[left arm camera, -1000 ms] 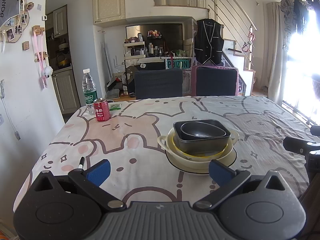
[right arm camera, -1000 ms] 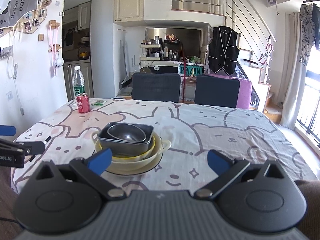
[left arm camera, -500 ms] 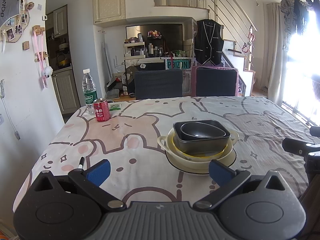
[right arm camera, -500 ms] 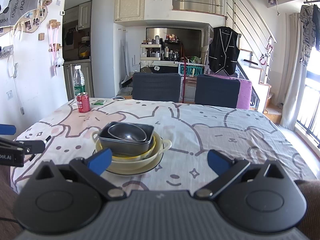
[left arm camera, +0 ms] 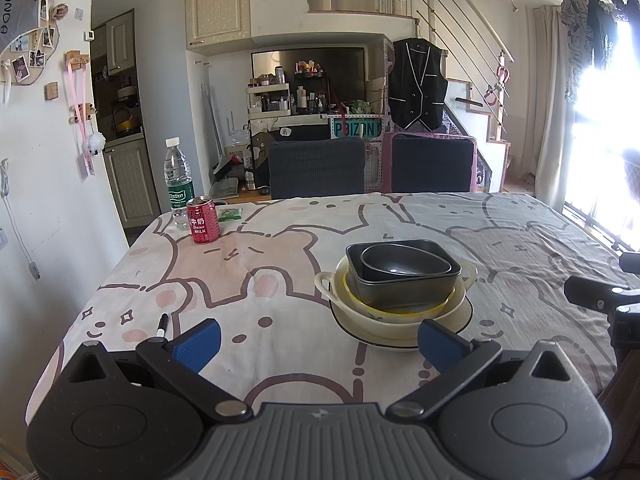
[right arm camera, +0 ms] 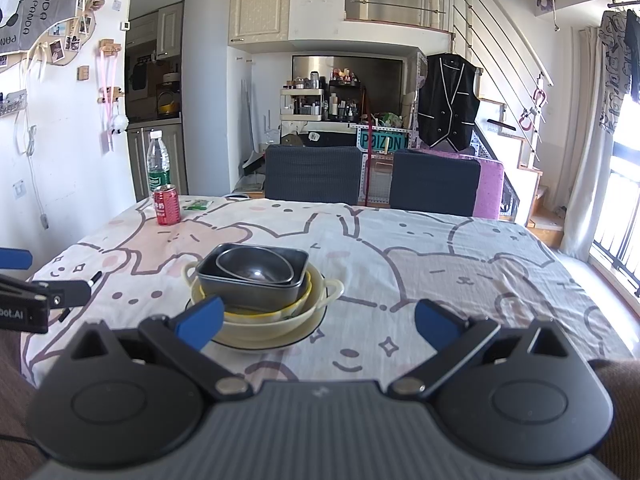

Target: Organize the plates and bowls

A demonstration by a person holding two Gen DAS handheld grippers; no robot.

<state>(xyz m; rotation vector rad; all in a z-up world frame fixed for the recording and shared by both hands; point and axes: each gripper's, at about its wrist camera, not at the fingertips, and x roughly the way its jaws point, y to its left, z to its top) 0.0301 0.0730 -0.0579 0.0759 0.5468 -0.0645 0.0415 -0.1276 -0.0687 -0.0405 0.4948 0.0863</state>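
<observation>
The table point(left arm camera: 280, 280), covered with a cartoon-animal cloth, fills the middle band of both views. Two dark chairs point(left arm camera: 316, 168) stand at its far edge, upper centre of frame.

The left gripper point(left arm camera: 318, 342) occupies the bottom of the left wrist view. Its blue-padded fingers point(left arm camera: 198, 344) are spread wide and hold nothing. The right gripper point(right arm camera: 318, 322) occupies the bottom of the right wrist view, its fingers likewise spread wide and empty.

The stack of dishes sits right of centre in the left wrist view and left of centre in the right wrist view. From the bottom up: a black-rimmed plate point(left arm camera: 404, 340), a cream two-handled bowl point(left arm camera: 384, 318), a yellow-rimmed bowl point(left arm camera: 400, 310), a dark rectangular dish point(left arm camera: 404, 292), and a dark oval bowl point(left arm camera: 404, 264) nested in it.

A water bottle point(left arm camera: 178, 184) and a red can point(left arm camera: 203, 220) stand just beside each other at the table's far left corner. A black marker point(left arm camera: 162, 325) lies near the left gripper's left finger.
</observation>
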